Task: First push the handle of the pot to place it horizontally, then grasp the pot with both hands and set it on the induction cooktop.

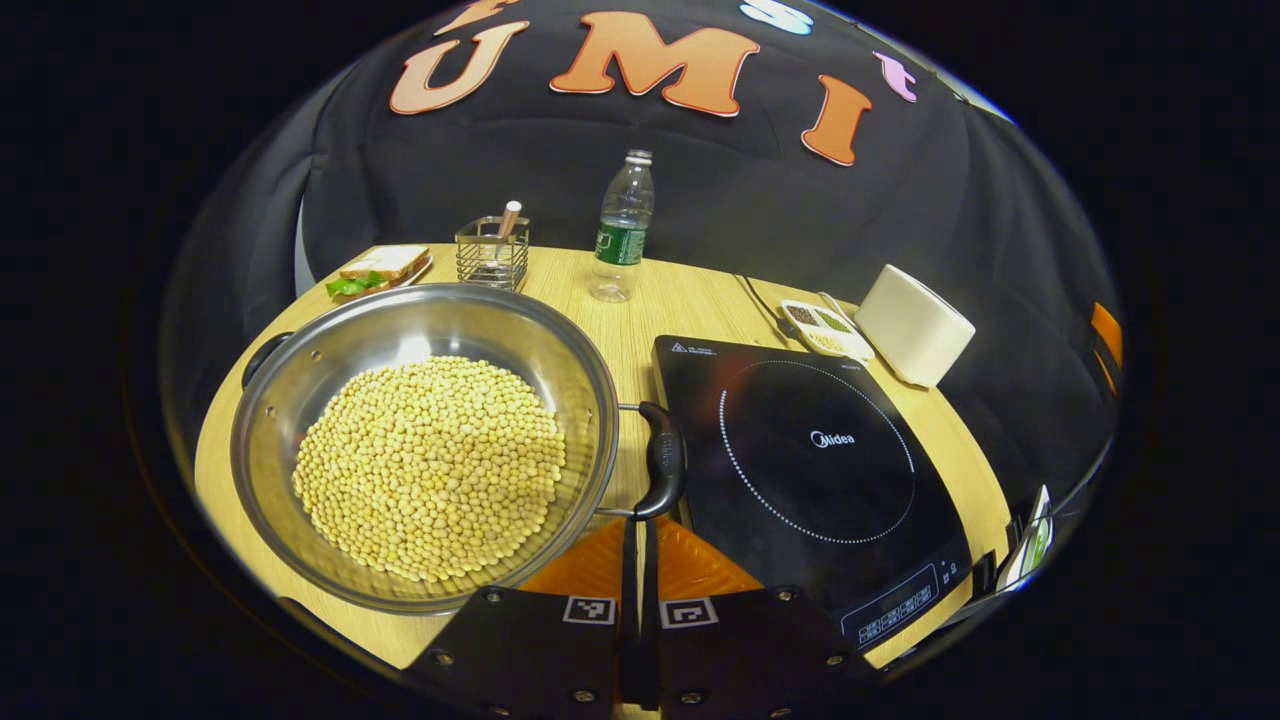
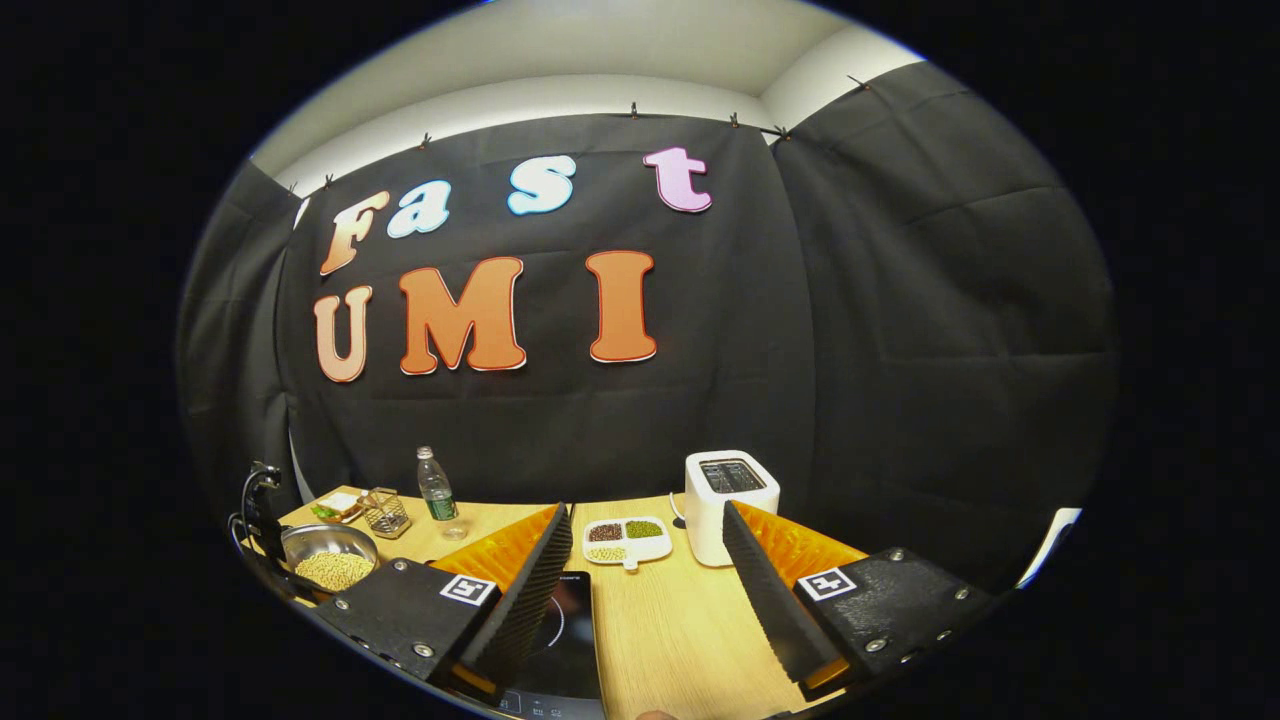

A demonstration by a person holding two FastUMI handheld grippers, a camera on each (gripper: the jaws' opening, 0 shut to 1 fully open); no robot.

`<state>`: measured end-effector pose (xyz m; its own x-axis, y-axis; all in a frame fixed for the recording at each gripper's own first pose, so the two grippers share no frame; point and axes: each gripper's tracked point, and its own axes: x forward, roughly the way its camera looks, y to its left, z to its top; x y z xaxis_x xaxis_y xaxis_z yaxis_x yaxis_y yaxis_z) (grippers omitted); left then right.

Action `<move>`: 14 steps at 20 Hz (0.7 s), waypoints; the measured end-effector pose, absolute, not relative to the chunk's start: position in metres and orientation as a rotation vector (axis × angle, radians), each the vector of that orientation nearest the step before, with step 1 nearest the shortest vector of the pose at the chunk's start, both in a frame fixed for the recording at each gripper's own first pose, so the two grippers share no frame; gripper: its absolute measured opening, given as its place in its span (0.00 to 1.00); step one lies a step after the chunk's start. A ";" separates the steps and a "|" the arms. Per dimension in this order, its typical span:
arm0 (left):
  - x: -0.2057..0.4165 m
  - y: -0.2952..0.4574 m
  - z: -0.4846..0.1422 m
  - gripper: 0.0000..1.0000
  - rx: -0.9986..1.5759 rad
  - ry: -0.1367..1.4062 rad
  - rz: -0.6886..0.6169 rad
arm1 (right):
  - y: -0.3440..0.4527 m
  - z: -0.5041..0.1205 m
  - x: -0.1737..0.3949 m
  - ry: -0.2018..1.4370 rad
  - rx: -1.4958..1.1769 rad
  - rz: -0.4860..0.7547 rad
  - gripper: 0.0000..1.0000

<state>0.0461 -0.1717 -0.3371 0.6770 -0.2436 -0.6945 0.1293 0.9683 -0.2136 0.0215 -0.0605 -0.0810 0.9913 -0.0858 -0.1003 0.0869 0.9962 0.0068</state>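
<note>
The right gripper (image 2: 648, 590) gapes wide at the bottom of the frame above the counter (image 2: 670, 620). The pot (image 2: 330, 560) of beans sits lower left, the toaster (image 2: 730, 500) centre, the cooktop (image 2: 570, 650) below.

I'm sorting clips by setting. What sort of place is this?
Most likely a mock kitchen set up in a recording booth: a wooden table carries an induction cooktop, a steel pot of beans and a toaster, all in front of a black cloth wall.
</note>
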 end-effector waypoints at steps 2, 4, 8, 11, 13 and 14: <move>0.050 -0.173 -0.338 0.01 -0.154 0.800 -0.211 | -0.061 -0.080 0.020 0.099 0.007 -0.095 0.99; 0.055 -0.175 -0.338 0.01 -0.156 0.797 -0.210 | -0.058 -0.079 0.018 0.096 0.001 -0.093 0.94; 0.060 -0.178 -0.338 0.01 -0.161 0.799 -0.213 | -0.053 -0.074 0.014 0.093 -0.015 -0.094 0.94; 0.059 -0.180 -0.336 0.01 -0.168 0.800 -0.226 | -0.047 -0.068 0.008 0.088 -0.025 -0.094 0.94; 0.053 -0.189 -0.325 0.02 -0.212 0.789 -0.276 | -0.042 -0.064 0.005 0.084 -0.033 -0.092 0.94; 0.051 -0.191 -0.314 0.02 -0.223 0.770 -0.302 | -0.037 -0.062 0.004 0.081 -0.037 -0.092 0.94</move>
<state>0.0511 -0.1908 -0.3144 0.6785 -0.3468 -0.6475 0.1852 0.9338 -0.3061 0.0044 -0.0373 -0.0621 0.9925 -0.0933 -0.0790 0.0903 0.9951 -0.0408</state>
